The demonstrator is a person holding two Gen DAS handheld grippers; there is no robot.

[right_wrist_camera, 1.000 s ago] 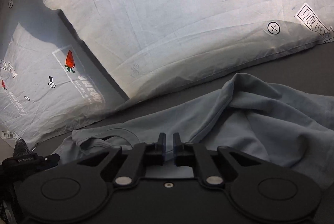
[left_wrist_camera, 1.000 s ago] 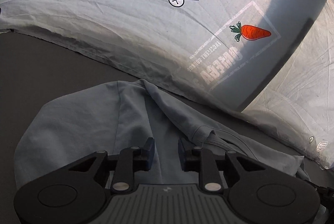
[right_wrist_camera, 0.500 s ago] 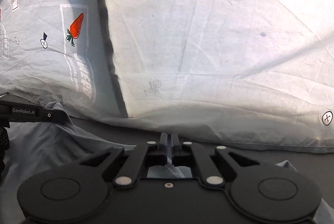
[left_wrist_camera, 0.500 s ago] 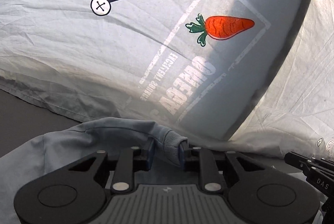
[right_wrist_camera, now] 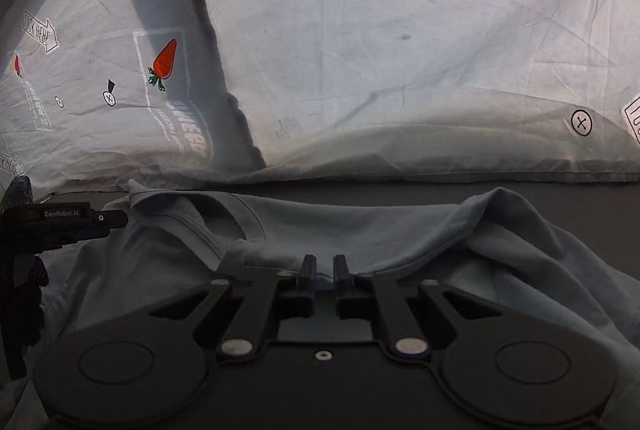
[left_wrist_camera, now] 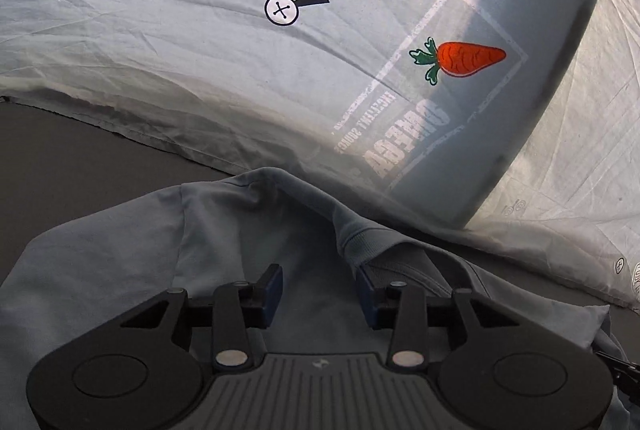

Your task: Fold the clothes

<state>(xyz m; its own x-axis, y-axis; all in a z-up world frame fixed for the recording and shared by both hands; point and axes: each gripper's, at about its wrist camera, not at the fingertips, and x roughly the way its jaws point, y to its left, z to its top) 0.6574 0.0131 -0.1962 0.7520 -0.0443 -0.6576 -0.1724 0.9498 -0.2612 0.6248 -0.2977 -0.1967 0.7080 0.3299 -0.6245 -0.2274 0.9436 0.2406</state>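
Note:
A light blue T-shirt (left_wrist_camera: pixel 240 250) lies rumpled on the dark surface (left_wrist_camera: pixel 80 157), its ribbed collar (left_wrist_camera: pixel 372 238) bunched up. My left gripper (left_wrist_camera: pixel 318 272) hangs just over it; its jaws are opening and stand apart, the collar fold leaning on the right finger, nothing pinched. In the right wrist view the T-shirt (right_wrist_camera: pixel 400 230) spreads across the front. My right gripper (right_wrist_camera: pixel 324 262) is nearly shut on a thin fold of it, its jaws just starting to open. The left gripper (right_wrist_camera: pixel 80 220) shows at the far left edge.
A white printed sheet (left_wrist_camera: pixel 200 49) with a carrot picture (left_wrist_camera: pixel 468 59) rises like a pillow just beyond the shirt. Across it falls a broad dark shadow band (right_wrist_camera: pixel 200 29). A strip of dark surface (right_wrist_camera: pixel 400 189) separates shirt and sheet.
Both grippers came back from the sheet and the shirt now rests lower and flatter. The left jaws have spread and let go of the collar. The right jaws have parted slightly.

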